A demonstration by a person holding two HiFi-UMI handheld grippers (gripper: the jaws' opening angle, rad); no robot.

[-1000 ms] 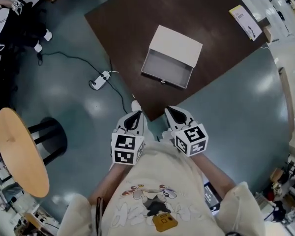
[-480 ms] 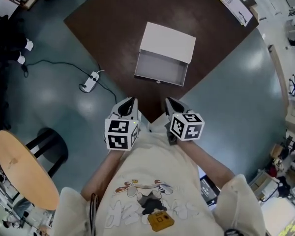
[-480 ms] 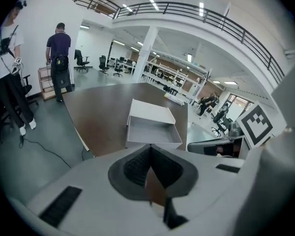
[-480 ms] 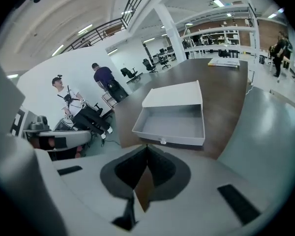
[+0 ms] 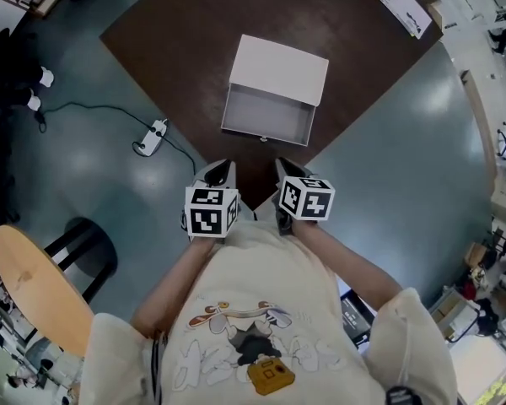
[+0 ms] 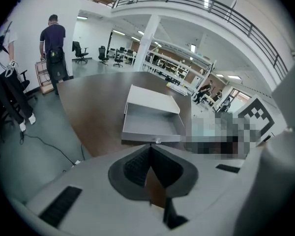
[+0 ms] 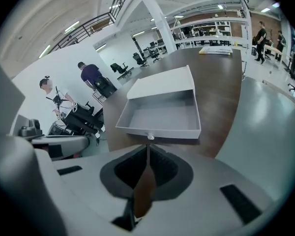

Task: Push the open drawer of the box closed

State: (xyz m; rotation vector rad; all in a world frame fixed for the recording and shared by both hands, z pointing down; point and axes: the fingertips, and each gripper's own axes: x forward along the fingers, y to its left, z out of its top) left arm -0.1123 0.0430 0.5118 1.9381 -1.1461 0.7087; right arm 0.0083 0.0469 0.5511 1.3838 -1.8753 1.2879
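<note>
A white box sits on the dark brown table, its grey drawer pulled out toward me, empty, with a small knob on the front. The same drawer shows ahead in the left gripper view, and the drawer in the right gripper view. My left gripper and right gripper hang side by side just short of the table's near corner, both shut and empty, a short way from the drawer front.
A power strip with a black cable lies on the grey floor left of the table. A round wooden stool stands at lower left. A yellow-and-white booklet lies at the table's far right. People stand far off in the gripper views.
Both grippers have risen in the head view toward the table corner, and the box with its drawer has shifted up and left in view. Jaws stay shut.
</note>
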